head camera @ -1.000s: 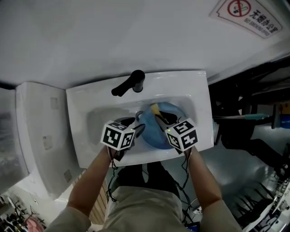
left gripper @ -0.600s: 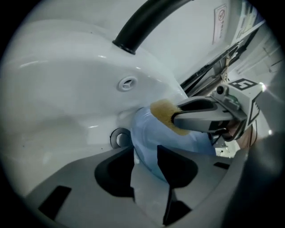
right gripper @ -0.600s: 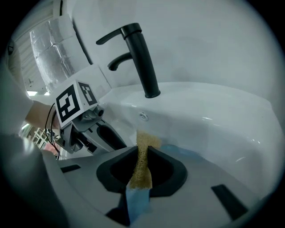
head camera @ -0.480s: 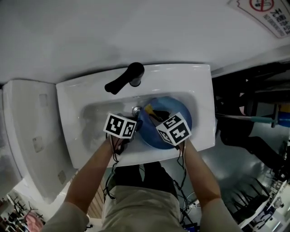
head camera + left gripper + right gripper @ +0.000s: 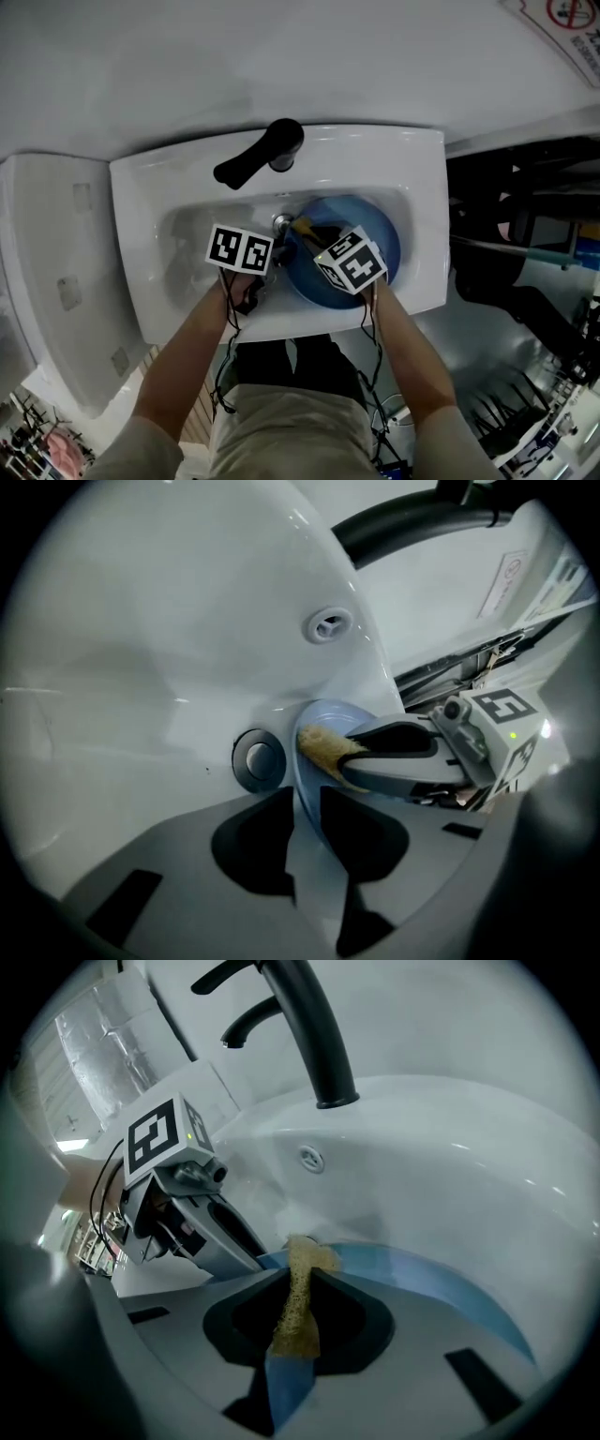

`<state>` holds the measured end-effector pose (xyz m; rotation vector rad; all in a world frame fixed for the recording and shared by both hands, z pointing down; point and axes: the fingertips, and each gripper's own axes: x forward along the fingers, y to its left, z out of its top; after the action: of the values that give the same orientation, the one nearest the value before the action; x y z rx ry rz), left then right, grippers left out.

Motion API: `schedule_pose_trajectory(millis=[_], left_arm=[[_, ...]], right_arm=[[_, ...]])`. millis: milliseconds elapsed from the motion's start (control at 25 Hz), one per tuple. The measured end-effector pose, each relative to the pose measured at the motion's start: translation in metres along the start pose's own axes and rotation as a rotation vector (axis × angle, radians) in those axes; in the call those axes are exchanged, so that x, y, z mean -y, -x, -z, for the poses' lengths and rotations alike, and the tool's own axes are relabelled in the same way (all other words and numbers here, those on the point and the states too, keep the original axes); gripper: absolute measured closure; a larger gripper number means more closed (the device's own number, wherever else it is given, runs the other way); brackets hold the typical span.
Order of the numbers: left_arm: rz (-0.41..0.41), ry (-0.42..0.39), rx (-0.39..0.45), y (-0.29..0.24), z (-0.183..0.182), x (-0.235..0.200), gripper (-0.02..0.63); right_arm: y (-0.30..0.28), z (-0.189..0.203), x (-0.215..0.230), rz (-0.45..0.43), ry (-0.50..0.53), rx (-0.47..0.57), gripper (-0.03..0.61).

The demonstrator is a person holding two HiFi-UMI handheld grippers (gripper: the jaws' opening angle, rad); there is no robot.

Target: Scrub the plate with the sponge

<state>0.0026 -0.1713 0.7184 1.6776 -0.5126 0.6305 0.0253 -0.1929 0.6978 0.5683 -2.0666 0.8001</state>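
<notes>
A white sink fills the middle of the head view, with a black faucet standing on its back rim. A round blue plate lies in the right part of the basin, tilted, with its left edge near the metal drain.

The left gripper reaches down into the basin at the plate's left edge. Its fingers have just been closing, and the thin rim of the plate runs straight through the narrow gap between them, pinched on both sides. The right gripper comes in over the plate from the near side, pointing steeply down, its marker cube above the plate's middle in the head view. Its fingers are clamped on a yellow sponge, squeezed into a thin strip that sticks out past the tips. The free end of the sponge rests on the plate's upper surface, close to the rim, just beside the spot the left gripper holds.
</notes>
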Motion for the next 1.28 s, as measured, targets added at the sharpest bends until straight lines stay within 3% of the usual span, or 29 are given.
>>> schedule_pose_trajectory(millis=[40,240,480,800,1000,1280], left_arm=[[0.001,0.003,0.001,0.0,0.0,0.001,0.531],[-0.08,-0.03,0.018,0.005,-0.005,-0.003,0.551],[-0.149,-0.023,0.09,0.025,-0.018,-0.01,0.572],[-0.211,0.017,0.183,0.043,-0.027,-0.016,0.584],[-0.229,0.033,0.201,0.045,-0.029,-0.016,0.588],[-0.244,0.044,0.228,0.047,-0.03,-0.018,0.592]], right_arm=[[-0.002,0.0,-0.001,-0.001,0.014,-0.009,0.505],[-0.01,-0.002,0.0,0.003,0.084,-0.032,0.505],[-0.009,-0.001,0.044,0.147,0.101,-0.072,0.508],[0.017,0.035,0.074,0.195,0.15,-0.32,0.506],[0.054,0.066,0.063,0.135,0.127,-0.437,0.509],[0.086,0.081,-0.018,-0.164,0.185,-0.498,0.509]])
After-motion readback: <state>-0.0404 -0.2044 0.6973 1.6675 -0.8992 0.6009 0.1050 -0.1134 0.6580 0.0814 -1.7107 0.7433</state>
